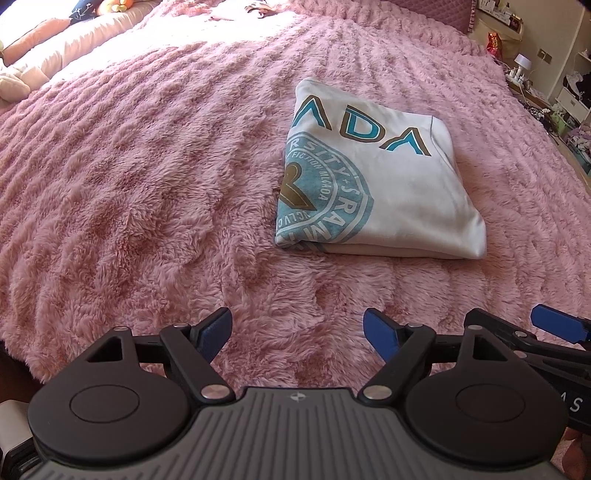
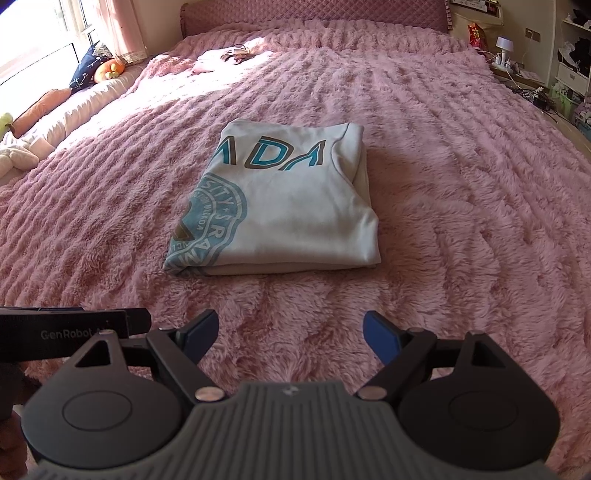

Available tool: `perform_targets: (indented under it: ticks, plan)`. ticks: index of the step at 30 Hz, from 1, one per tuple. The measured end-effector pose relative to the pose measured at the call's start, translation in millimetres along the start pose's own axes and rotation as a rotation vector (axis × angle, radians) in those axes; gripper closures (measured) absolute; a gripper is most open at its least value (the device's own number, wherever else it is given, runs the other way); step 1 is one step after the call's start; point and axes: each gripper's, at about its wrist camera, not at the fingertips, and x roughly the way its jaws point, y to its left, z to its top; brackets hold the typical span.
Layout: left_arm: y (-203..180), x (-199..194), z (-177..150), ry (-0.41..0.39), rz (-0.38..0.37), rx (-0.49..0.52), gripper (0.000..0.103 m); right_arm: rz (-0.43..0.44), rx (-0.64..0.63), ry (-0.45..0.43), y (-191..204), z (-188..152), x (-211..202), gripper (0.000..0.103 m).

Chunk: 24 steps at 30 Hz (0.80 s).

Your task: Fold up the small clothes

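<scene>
A white shirt (image 1: pixel 384 184) with teal lettering and a round teal emblem lies folded into a compact rectangle on the pink fluffy bedspread (image 1: pixel 147 184). The same folded shirt (image 2: pixel 280 206) sits centred in the right wrist view. My left gripper (image 1: pixel 297 332) is open, held back from the shirt's near edge with nothing between its blue pads. My right gripper (image 2: pixel 290 332) is open too, equally short of the shirt and holding nothing. The right gripper's blue fingertip (image 1: pixel 557 326) shows at the right edge of the left wrist view.
Cushions and soft toys (image 2: pixel 96 70) line the left side by the window. A small pile of pink cloth (image 2: pixel 225 57) lies near the headboard (image 2: pixel 314 16). A bedside table with a white lamp (image 2: pixel 504 46) and shelves stand to the right of the bed.
</scene>
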Motion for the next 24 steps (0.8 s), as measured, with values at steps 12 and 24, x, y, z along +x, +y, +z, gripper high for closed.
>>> perform_targets:
  ticks: [12,24]
  plan:
    - [-1.7,-3.4,0.6,-0.03,0.035,0.012,0.007,0.002,-0.001,0.004,0.3,0.5,0.9,0.022]
    - [-5.3,-7.3,-1.3,-0.09,0.097,0.018,0.002,0.001,-0.002,0.011,0.4,1.3,3.3,0.022]
